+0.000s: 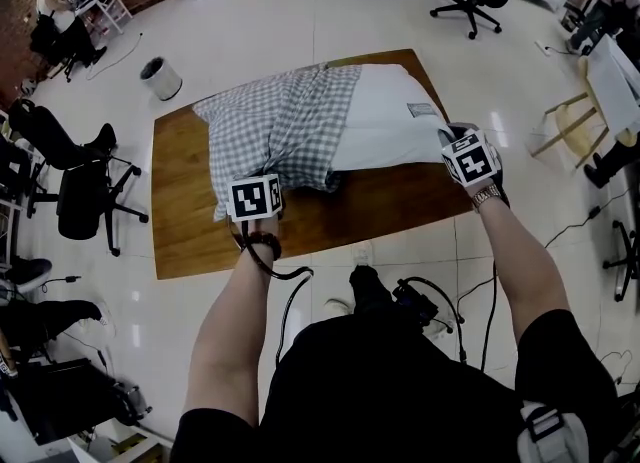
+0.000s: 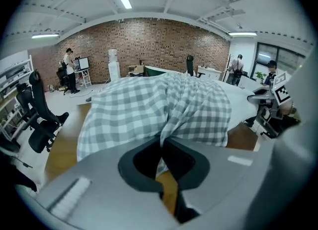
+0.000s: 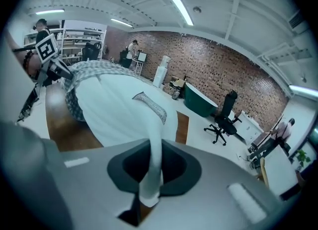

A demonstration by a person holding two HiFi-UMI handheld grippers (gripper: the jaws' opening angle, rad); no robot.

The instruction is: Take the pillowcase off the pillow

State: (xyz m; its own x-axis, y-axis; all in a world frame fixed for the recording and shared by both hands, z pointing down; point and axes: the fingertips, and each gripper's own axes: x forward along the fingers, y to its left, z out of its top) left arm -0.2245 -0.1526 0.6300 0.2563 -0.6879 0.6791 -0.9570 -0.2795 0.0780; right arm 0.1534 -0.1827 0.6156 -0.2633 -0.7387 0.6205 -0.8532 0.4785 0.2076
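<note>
- Head view: a tiled floor with office chairs surrounds a wooden tabletop. On it lies the white pillow, its left part inside the checked pillowcase and its right part bare. The left claw meets the case's near edge. The right claw is at the pillow's bare right end.
- Left gripper view: the left claw is closed tight, pinching a gathered fold of checked cloth.
- Right gripper view: the right claw is likewise closed, nipping a thin fold of the pillow's white cover at its end.
- Handling, as I judge it: both things are light and soft. The cloth bunches and could slip, so the case's open edge and the pillow's end are the sound holds for pulling them apart.
</note>
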